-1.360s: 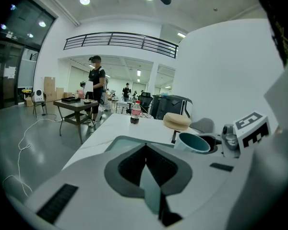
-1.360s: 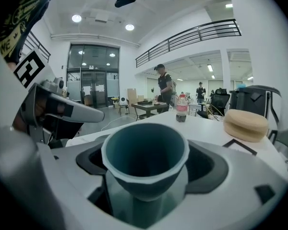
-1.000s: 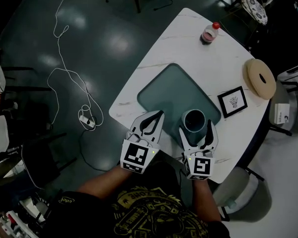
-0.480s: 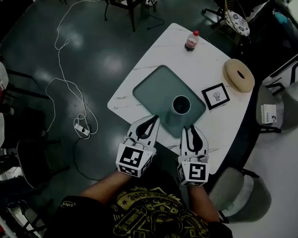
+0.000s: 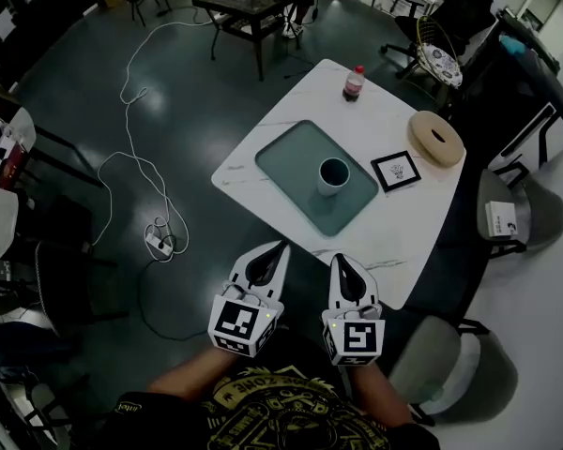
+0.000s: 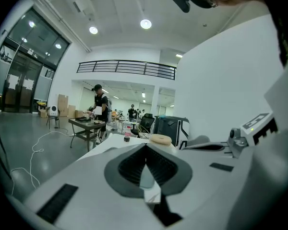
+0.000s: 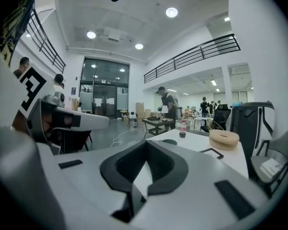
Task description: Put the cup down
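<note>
My left gripper (image 5: 280, 247) has its jaws closed, tip to tip, with nothing in them. My right gripper (image 5: 338, 259) has just been closing its jaws. They are closed too, and they hold nothing.

Both grippers hang side by side in front of me, close to the near edge of the white bench (image 5: 399, 228). From the head view, the right tips sit about over that edge. The left tips sit just off it, over the dark floor (image 5: 188, 82).

There is lots of open floor on my left. Only a white cable (image 5: 122, 157) and a power strip (image 5: 159, 244) lie there. On my right, a chair (image 5: 432, 354) stands close by the corner of the bench.

The cup (image 5: 333, 176) stands upright on the green tray (image 5: 286, 157), near the tray's right side. It is well ahead of both grippers and touches neither one. It is closer to my right gripper than to my left.

A picture frame (image 5: 395, 171) lies just beside the tray. Farther off are a wooden ring (image 5: 435, 137) and a bottle (image 5: 354, 83).
</note>
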Demonstrator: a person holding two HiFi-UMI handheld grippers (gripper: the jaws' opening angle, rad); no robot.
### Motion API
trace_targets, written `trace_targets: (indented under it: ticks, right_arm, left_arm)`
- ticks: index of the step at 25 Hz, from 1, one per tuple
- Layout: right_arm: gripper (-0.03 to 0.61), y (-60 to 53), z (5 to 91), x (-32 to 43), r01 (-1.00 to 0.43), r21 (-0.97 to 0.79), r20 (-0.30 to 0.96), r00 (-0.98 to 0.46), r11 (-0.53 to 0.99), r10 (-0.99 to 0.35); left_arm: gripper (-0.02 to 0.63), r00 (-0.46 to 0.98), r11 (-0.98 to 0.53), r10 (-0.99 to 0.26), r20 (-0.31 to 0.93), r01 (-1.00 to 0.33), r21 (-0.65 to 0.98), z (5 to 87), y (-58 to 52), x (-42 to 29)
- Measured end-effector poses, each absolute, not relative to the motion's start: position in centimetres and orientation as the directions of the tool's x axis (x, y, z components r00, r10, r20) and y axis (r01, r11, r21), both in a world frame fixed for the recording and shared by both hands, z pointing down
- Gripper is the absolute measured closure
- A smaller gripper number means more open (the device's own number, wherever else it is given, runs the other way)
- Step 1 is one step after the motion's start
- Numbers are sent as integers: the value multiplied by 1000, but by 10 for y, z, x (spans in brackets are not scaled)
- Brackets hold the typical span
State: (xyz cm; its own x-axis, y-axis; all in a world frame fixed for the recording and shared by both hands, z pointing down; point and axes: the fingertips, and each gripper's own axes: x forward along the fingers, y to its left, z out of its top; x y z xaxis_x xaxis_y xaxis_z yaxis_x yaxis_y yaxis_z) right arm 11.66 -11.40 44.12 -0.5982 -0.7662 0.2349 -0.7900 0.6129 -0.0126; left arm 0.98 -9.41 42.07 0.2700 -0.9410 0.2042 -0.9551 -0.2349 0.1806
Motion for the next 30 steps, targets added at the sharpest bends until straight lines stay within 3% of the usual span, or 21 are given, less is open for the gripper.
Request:
trace_targets:
  ticks: [19,30]
  right_arm:
    - [572,24,402,102,-754,10,259,-633,657,-730]
    - [572,135,410,75,-765,33,337,-598,644,-727]
  left_arm:
    - [603,210,-191,-959,189,-975,116,388,52,-9]
    - [603,216,-162,-947,240,-961,225,421,162,-55]
